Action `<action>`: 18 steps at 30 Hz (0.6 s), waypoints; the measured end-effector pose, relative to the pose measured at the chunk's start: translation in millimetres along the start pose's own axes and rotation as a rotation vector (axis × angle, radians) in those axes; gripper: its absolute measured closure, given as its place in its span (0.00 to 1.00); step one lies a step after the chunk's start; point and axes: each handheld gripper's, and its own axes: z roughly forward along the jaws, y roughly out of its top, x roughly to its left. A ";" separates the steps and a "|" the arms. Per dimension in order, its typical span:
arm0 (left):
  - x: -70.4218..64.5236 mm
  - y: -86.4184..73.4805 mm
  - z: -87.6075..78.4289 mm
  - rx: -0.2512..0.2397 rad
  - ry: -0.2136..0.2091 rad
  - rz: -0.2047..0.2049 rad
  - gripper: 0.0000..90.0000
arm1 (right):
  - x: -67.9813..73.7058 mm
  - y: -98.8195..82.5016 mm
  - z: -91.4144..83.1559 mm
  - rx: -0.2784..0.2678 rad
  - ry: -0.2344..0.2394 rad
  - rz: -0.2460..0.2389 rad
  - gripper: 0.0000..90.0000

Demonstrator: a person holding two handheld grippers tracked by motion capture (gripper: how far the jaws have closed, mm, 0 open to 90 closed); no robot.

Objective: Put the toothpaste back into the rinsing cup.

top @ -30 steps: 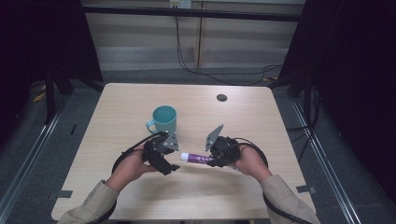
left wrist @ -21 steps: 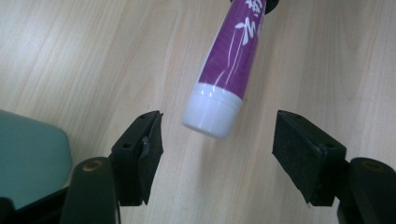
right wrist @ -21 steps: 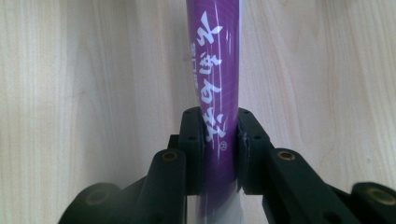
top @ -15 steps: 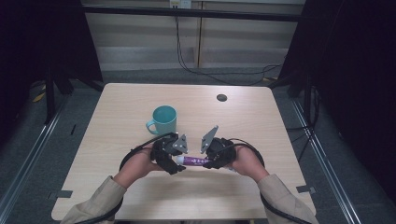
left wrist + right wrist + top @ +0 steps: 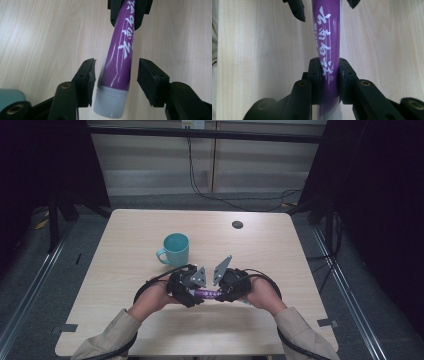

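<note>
A purple tube with white lettering and a grey cap is held level just above the table's near middle. My right gripper is shut on the tube partway along its body. My left gripper is open, one jaw on each side of the tube near the cap end, with gaps between pads and tube. In the high view the left gripper and right gripper face each other, nearly touching.
A teal mug stands upright just behind the left gripper, handle to the left. A small black disc lies at the back of the wooden table. Cables trail from both grippers around the hands.
The two grippers have come together. My left gripper moved right until its open jaws straddle the tube's cap end. The right gripper carried the tube slightly left.
</note>
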 end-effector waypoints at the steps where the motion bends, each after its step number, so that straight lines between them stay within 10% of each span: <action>1: 0.0 0.1 0.3 0.000 0.005 0.001 0.55 | -0.1 0.3 0.1 -0.001 0.002 -0.004 0.84; 18: -2.8 1.4 3.8 0.003 0.005 -0.009 0.70 | 1.6 0.5 -1.5 -0.013 -0.011 -0.009 0.83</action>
